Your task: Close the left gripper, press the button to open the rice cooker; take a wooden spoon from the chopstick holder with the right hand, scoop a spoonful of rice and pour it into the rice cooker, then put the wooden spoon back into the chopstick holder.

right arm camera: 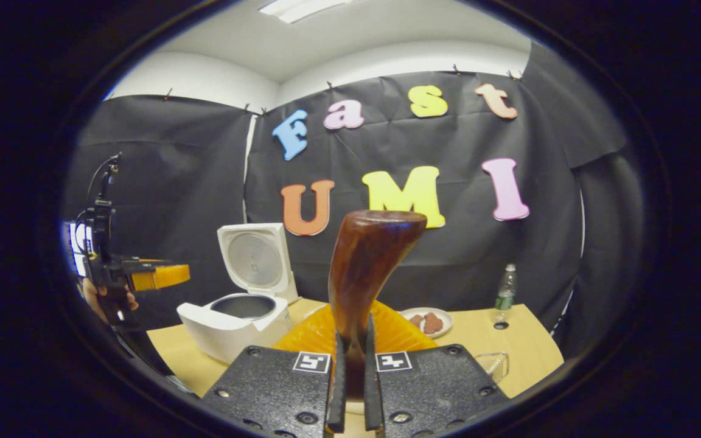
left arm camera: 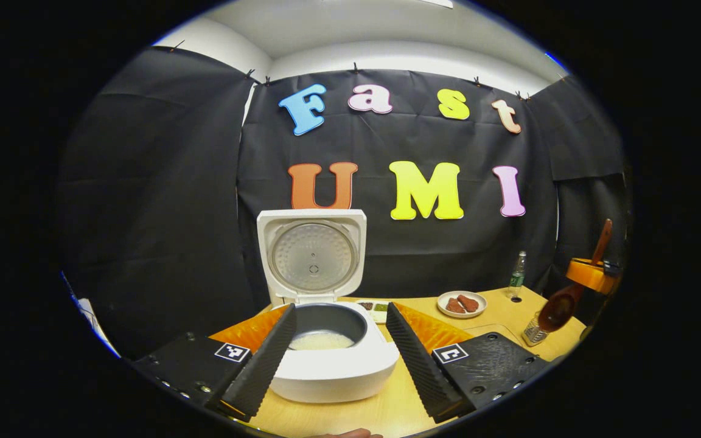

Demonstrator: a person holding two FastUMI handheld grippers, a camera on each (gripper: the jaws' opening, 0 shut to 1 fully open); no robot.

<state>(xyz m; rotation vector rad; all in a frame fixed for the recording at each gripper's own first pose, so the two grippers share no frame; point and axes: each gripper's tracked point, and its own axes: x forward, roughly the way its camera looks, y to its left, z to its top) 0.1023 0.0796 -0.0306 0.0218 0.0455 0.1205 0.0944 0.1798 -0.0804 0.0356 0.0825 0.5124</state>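
Observation:
The white rice cooker stands open just beyond my left gripper, lid upright, white rice in its pot. The left gripper's fingers are spread wide with nothing between them. My right gripper is shut on the handle of the brown wooden spoon, whose bowl rises in front of the camera. In the left gripper view the spoon hangs bowl-down from the right gripper, above the wire chopstick holder; its bowl looks bare. The cooker sits to the right gripper's left.
A plate of brown food, a green-labelled bottle and a small divided dish stand at the back of the wooden table. A hand holds the left gripper at the table's left end. Black cloth walls the booth.

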